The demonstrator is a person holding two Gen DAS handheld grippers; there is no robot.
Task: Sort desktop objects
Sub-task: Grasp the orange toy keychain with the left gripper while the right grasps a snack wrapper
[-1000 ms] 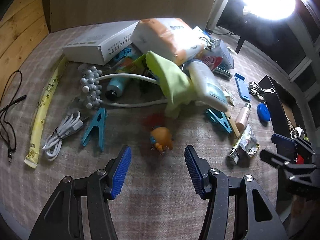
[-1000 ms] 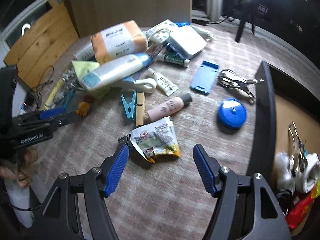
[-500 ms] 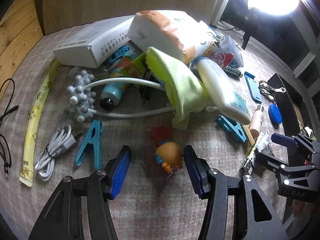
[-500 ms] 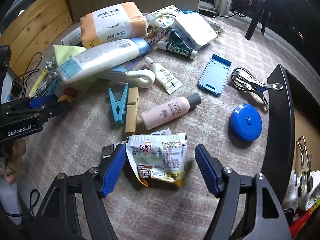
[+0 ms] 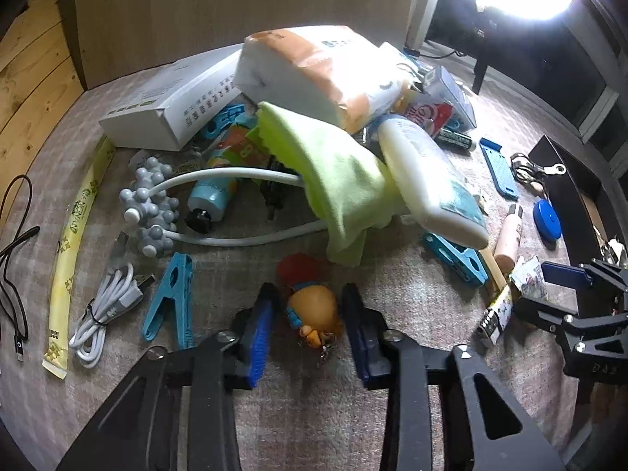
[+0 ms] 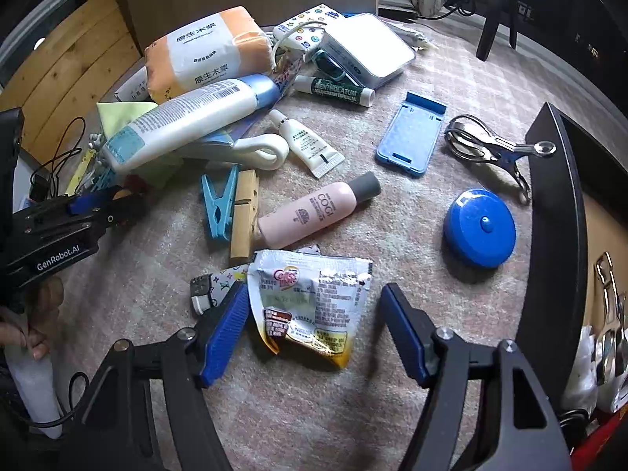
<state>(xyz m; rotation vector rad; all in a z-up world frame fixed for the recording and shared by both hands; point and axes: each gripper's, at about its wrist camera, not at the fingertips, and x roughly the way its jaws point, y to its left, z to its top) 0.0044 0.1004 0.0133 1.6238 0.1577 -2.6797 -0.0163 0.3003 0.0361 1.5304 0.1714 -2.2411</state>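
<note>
A small orange figure keychain (image 5: 314, 310) with a red cap lies on the pink cloth. My left gripper (image 5: 310, 314) is around it, jaws narrowed close to its sides, not clearly touching. A Coffee-mate sachet (image 6: 310, 306) lies flat between the open jaws of my right gripper (image 6: 314, 325). The right gripper also shows in the left wrist view (image 5: 549, 290), and the left gripper shows in the right wrist view (image 6: 98, 204).
A pile of clutter sits behind: tissue pack (image 5: 318, 70), white box (image 5: 172, 110), green cloth (image 5: 337, 176), white tube (image 6: 188, 117), pink bottle (image 6: 314, 212), blue pegs (image 6: 219, 204), blue tape measure (image 6: 479, 227), blue stand (image 6: 412, 137). A black bin (image 6: 553, 216) stands at right.
My left gripper has moved forward around the orange keychain and its jaws have narrowed. My right gripper has moved forward so the sachet lies between its open jaws.
</note>
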